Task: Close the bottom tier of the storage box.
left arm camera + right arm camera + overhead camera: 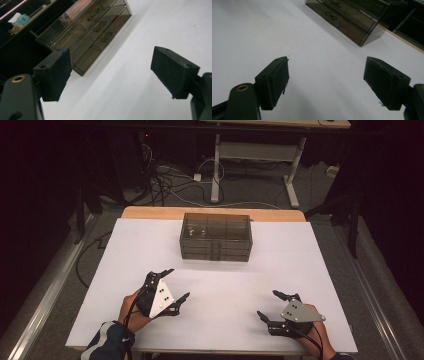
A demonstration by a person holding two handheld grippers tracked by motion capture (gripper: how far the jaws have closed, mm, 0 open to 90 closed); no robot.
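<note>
A smoky see-through drawer box (216, 236) with several small drawers stands at the far middle of the white table (210, 285). My left gripper (175, 284) rests near the front left, held by a hand, jaws wide apart and empty. My right gripper (267, 304) sits at the front right, also open with nothing between its jaws. In the left gripper view the drawer box (92, 30) lies ahead, tilted, beyond the open gripper (112, 72). The right gripper view has the drawer box (347, 17) at the top, far past the open gripper (327, 82).
The white sheet covers a wooden tabletop whose far edge (210, 213) shows behind the box. On the floor beyond are cables (170, 182) and a white desk frame (257, 155). Dark curtains and rails flank both sides.
</note>
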